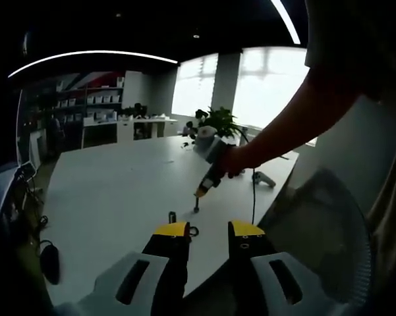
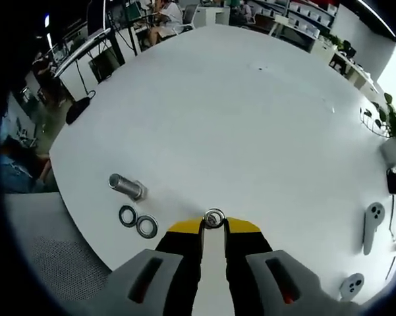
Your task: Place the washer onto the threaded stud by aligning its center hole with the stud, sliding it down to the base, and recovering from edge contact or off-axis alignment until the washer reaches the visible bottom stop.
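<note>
Right tongs (image 2: 214,227) pinch a washer (image 2: 214,218) above the table (image 2: 237,118); left tongs (image 1: 209,232) are spread.

No readable text, label, brand, number or sign appearing for you in left gripper view or right gripper view; distant shelf items too small and blurred for reading.

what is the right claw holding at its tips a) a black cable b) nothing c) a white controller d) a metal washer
d: in the right gripper view the right claw is shut on a round metal washer, pinched at its tips above the white table.
</note>
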`<state>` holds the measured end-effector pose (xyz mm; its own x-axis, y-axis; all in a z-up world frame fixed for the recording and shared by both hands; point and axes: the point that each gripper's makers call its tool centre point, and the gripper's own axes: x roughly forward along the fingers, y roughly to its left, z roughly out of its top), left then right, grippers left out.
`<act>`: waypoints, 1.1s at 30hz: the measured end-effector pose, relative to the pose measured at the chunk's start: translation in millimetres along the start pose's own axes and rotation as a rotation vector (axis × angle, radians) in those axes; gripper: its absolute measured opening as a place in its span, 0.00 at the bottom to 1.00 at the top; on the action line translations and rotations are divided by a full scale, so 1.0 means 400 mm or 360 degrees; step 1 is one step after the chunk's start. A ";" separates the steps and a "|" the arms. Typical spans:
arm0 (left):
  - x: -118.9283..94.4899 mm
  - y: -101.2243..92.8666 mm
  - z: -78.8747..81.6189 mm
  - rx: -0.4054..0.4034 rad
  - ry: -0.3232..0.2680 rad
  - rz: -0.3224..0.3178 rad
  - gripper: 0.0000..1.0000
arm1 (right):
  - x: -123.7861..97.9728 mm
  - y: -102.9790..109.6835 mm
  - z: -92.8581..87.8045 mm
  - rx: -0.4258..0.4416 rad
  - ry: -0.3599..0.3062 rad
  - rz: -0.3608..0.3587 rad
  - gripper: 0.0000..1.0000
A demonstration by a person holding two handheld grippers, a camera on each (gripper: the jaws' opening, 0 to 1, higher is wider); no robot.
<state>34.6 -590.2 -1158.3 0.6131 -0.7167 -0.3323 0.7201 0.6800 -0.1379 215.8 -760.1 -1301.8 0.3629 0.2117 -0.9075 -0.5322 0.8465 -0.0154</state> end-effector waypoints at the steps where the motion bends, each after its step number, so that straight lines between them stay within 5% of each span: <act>1: 0.000 0.000 0.000 0.0000 0.0001 0.0000 0.21 | 0.000 0.002 0.000 -0.0001 0.0001 0.0004 0.14; 12: 0.002 0.003 -0.003 -0.0004 0.0009 0.0011 0.21 | 0.001 0.008 -0.025 -0.0033 0.0022 0.0028 0.09; 23: 0.002 0.004 -0.005 -0.0006 0.0016 0.0014 0.21 | 0.000 0.010 0.067 -0.0050 -0.0132 0.0013 0.12; 33: 0.003 0.004 -0.011 -0.0007 0.0037 0.0012 0.21 | 0.125 0.023 0.128 -0.0258 0.0069 0.0046 0.14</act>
<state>35.2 -589.1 -1163.0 0.6109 -0.7077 -0.3551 0.7139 0.6862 -0.1395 268.3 -716.8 -1325.9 0.3141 0.2105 -0.9258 -0.6598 0.7496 -0.0534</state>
